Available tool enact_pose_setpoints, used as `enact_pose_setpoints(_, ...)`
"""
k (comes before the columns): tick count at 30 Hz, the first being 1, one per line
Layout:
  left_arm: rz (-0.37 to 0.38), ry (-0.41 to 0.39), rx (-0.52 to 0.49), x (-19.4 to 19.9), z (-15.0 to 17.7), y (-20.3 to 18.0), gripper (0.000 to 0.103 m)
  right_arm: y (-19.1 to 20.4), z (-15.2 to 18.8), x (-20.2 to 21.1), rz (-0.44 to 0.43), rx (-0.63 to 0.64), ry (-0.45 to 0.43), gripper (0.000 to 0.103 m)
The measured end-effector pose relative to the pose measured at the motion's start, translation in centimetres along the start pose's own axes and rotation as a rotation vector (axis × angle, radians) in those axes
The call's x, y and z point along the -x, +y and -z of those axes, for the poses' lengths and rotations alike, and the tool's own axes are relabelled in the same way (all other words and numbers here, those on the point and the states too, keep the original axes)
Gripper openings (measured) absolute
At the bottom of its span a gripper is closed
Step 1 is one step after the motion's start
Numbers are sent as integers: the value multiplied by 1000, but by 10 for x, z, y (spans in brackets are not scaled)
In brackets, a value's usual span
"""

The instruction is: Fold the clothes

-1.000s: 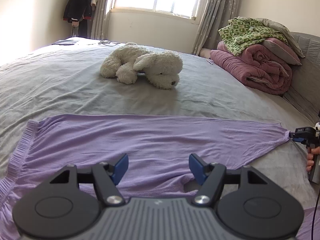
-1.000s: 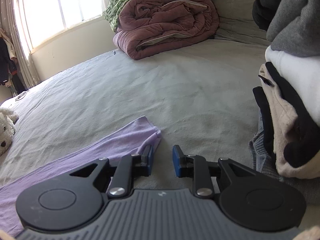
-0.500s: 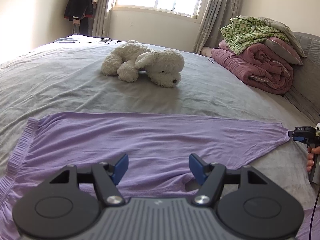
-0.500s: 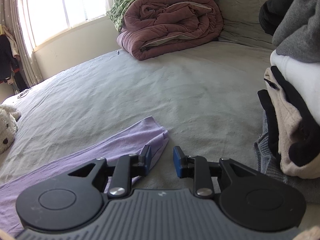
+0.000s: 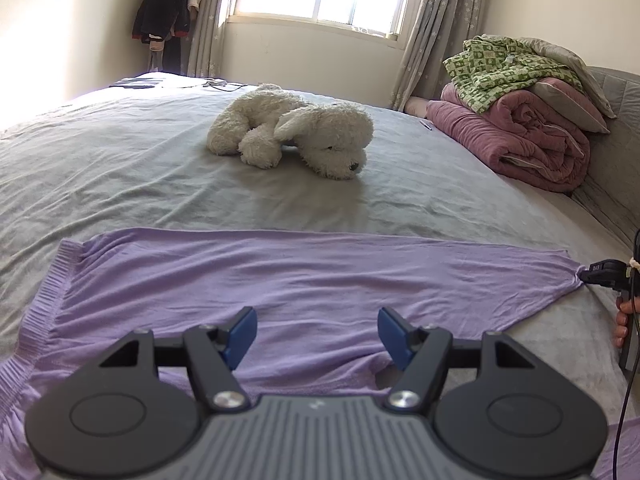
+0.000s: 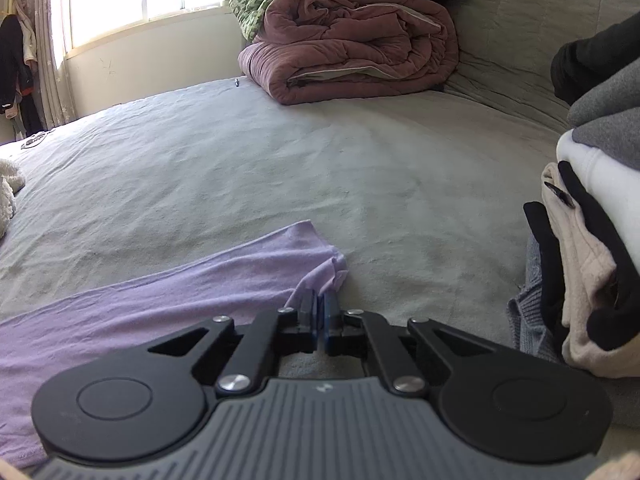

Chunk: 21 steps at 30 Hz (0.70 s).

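Observation:
A lilac garment (image 5: pixel 280 280) lies spread flat across the grey bed, its ribbed band at the left and its narrow end at the far right. My left gripper (image 5: pixel 318 334) hovers open over the garment's near edge, nothing between its blue pads. In the right wrist view the narrow end of the lilac garment (image 6: pixel 160 300) is pinched between the blue pads of my right gripper (image 6: pixel 319 306), which is shut on it. The right gripper (image 5: pixel 592 276) also shows at the right edge of the left wrist view, clamped on that corner, with a person's fingers (image 5: pixel 624 320) below it.
A white plush dog (image 5: pixel 292 136) lies mid-bed beyond the garment. Folded maroon and green quilts (image 5: pixel 516 120) are stacked by the grey headboard. A pile of folded clothes (image 6: pixel 592 240) sits close to the right of my right gripper. Grey sheet (image 6: pixel 280 160) stretches ahead.
The right gripper's pads have closed together on the lilac garment's end corner, which now bunches up between them. The left gripper has stayed where it was, open.

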<state>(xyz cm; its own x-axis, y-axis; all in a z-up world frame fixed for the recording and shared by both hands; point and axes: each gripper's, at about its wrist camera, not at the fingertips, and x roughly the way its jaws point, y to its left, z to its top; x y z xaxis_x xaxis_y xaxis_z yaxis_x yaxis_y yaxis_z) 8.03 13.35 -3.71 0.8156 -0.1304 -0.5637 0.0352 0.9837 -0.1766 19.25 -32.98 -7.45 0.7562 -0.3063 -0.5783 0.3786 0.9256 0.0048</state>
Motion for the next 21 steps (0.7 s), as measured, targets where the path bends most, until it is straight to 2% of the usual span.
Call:
enact_pose_setpoints(5,-5,4,26,1,-3,5,68,-3,1,8,54,3,-15,1)
enact_pose_setpoints(9,-3,10,52,1,-4,10,68,-9,5,4,107,18,42,0)
enact_pose_setpoints(12,-7,18,69,0,-5,13,68,-17,4,8,116,-20,31,3)
enact_pose_setpoints(14,-10,20,79,0,-5,15,68,-21,1,13,93,-61,9,15)
enact_pose_setpoints(18,-16,19,90,0,-7,19,68,-9,-4,17,24,-31,-4,15)
enact_pose_setpoints(21,-30,26,93,0,-7,23,68,4,-3,15,-21,-1,5,19)
